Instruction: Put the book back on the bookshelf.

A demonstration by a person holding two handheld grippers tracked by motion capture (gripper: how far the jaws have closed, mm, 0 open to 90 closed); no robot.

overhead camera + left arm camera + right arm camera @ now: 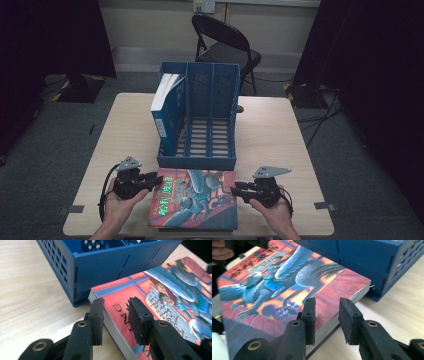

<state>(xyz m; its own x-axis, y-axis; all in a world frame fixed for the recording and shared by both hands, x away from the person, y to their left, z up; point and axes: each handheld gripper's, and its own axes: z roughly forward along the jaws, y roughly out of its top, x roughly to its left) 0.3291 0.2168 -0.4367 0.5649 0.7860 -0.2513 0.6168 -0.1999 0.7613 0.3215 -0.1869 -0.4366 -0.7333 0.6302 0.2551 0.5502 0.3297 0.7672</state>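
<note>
Both grippers straddle the book's (196,199) side edges at lower centre: left gripper (156,181) and right gripper (236,191) (jaws apart, not yet pinching). Behind stands a blue file rack (197,161).

Both forearms come in low and side by side, palms cupped under the tools. The left gripper (159,182) points inward to the right, while the right gripper (234,190) points inward to the left, so the two face each other. Each pair of black fingers (96,315) stands partly apart with a clear gap, one finger above and one below.
</note>
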